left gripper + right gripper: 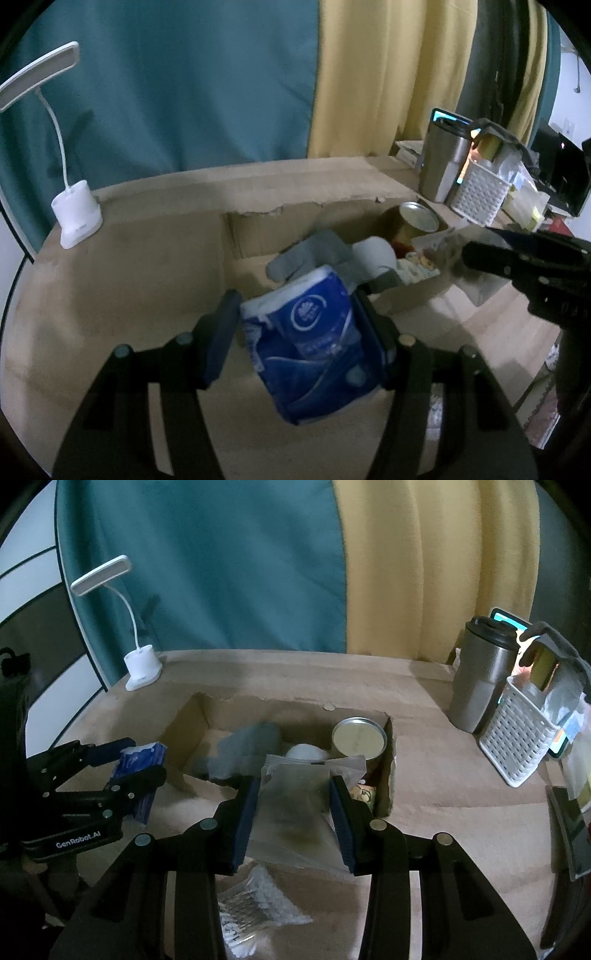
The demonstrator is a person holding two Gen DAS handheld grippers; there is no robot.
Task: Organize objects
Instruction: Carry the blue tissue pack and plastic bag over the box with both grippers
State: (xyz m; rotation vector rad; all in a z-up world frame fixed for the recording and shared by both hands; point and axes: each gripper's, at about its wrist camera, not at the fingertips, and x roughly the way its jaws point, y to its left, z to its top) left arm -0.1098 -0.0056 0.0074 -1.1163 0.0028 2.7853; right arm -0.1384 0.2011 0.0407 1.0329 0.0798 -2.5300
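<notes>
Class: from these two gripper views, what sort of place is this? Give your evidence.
Probably a home room, perhaps a bedroom or study corner: teal and yellow curtains hang behind, a white gooseneck desk lamp stands on the surface, and a steel travel mug sits nearby.

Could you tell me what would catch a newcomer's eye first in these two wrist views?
Most striking is the blue tissue pack, clamped in the left gripper in front of the open cardboard box. Next, the right gripper holds a clear plastic bag at the box's near edge. Inside the box lie a grey glove and a round tin.
</notes>
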